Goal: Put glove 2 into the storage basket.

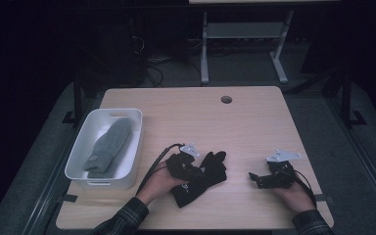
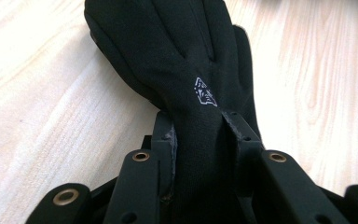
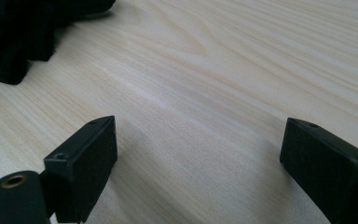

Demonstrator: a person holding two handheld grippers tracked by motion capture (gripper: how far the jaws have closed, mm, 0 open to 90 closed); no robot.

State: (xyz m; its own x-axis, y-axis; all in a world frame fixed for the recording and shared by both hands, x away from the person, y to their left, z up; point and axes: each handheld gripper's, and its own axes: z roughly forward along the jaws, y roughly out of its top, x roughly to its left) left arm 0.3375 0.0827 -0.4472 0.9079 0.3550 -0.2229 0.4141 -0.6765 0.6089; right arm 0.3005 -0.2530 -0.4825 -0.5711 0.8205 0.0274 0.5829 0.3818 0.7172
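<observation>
One grey glove (image 1: 108,146) already lies in the white bin (image 1: 78,155) at the table's (image 1: 254,117) left edge. The black glove (image 1: 203,176) is still on the table, near the front, and the left gripper (image 1: 182,165) has its fingers (image 2: 164,140) pinched on its cuff end. Carrying it left to the bin looks unobstructed. The right gripper (image 1: 264,180) rests at the right, fingers (image 3: 86,158) wide and empty.
</observation>
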